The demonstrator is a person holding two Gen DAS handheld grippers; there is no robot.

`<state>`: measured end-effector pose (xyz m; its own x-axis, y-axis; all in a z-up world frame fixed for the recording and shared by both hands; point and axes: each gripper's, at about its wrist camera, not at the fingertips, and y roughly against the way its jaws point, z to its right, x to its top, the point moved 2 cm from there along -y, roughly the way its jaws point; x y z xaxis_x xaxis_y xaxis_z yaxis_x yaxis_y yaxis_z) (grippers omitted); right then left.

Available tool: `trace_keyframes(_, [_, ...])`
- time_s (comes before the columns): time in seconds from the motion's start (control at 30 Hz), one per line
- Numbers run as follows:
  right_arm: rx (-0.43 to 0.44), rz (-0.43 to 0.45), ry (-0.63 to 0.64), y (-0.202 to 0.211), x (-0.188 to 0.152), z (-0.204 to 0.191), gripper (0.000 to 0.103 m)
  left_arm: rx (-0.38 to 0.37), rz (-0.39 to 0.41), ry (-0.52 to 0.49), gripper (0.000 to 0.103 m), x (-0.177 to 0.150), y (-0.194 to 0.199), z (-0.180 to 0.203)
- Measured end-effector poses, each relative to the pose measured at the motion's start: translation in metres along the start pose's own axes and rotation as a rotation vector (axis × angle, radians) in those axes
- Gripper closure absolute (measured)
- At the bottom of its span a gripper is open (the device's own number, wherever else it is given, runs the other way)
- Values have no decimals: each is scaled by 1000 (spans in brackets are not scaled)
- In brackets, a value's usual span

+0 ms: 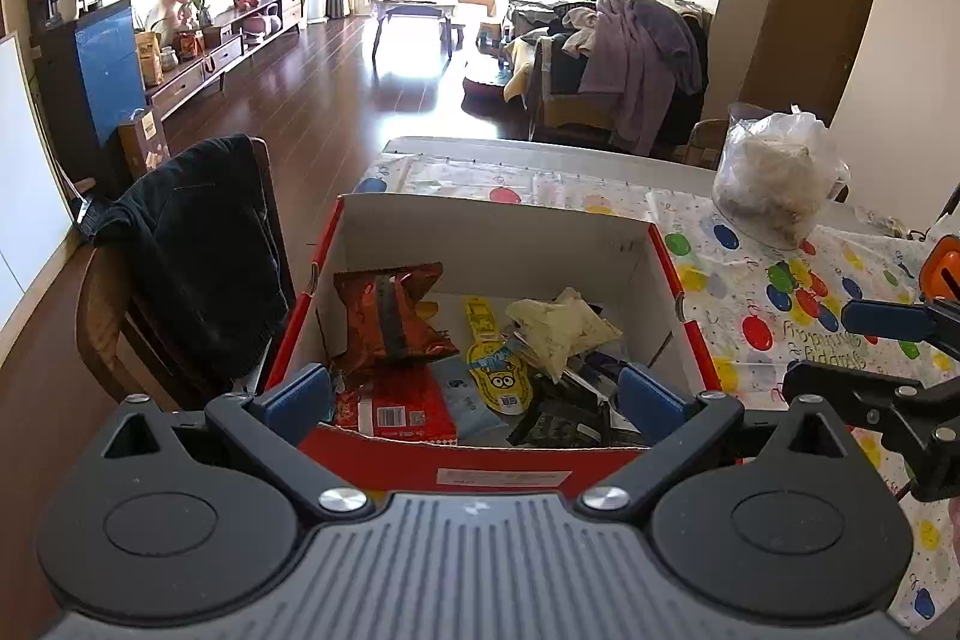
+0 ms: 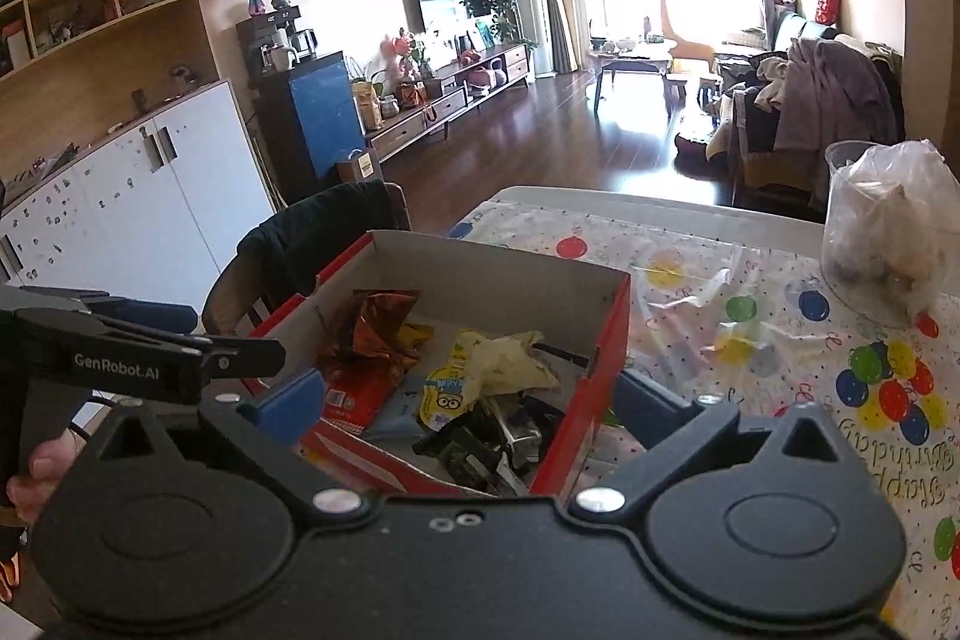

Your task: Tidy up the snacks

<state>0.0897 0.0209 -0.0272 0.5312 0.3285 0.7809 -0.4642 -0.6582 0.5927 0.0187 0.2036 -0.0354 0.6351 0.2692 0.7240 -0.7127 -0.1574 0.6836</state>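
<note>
Snacks mostly lay gathered in the red-sided cardboard box (image 1: pixel 672 274) on the balloon-print surface (image 1: pixel 780 304), both the left hand-held gripper (image 1: pixel 474 394) and right hand-held gripper (image 2: pixel 468 400) spread empty, little seemingly left

The left claw (image 1: pixel 474 394) stands wide open and empty, just above the near edge of the snack box (image 1: pixel 672 274).

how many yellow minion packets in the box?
1. The yellow minion packet lies in the middle of the red box, between a pale blue packet and a pale crumpled wrapper. More could be buried under the pile.
</note>
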Motion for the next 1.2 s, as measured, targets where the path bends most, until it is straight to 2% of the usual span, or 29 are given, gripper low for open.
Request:
trace_keyframes(0.5, [-7, 12, -44, 2, -4, 10, 0, 18, 17, -10, 0, 5, 6, 7])
trace_keyframes(0.93, [-39, 48, -72, 9, -1, 13, 0, -12, 74, -29, 0, 10, 30, 17])
trace_keyframes(1.2, [-45, 45, -89, 7, 1, 14, 0, -25, 80, -28, 0, 7, 35, 20])
